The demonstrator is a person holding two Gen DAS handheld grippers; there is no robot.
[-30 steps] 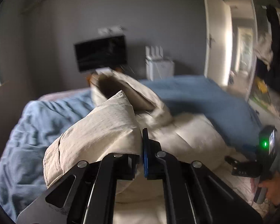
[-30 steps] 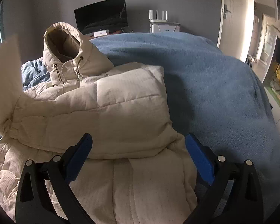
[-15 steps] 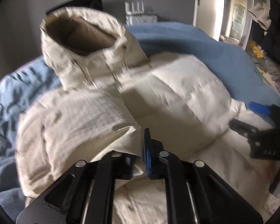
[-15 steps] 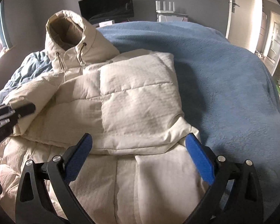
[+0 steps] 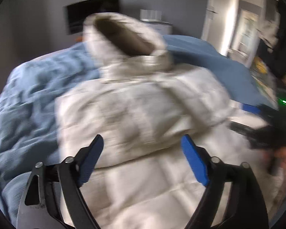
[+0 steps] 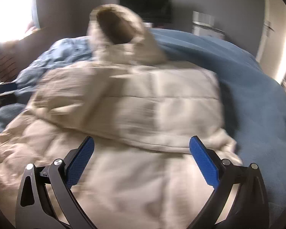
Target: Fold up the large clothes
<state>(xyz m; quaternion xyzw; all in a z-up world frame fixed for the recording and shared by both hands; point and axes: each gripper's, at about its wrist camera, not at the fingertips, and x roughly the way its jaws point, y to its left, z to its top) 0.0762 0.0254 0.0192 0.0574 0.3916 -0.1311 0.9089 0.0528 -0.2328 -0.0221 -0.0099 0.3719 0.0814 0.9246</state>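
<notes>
While blurred, no writing legible, jacket [image 5: 143, 105] flat.

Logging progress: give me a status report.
Left tool open, right tool open. Cream jacket on blue blanket, sleeves folded in. Nothing in the way.

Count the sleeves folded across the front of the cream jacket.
2. One sleeve lies across the chest of the jacket from the left, the other sleeve from the right, below the hood. Blur may hide how they overlap.
</notes>
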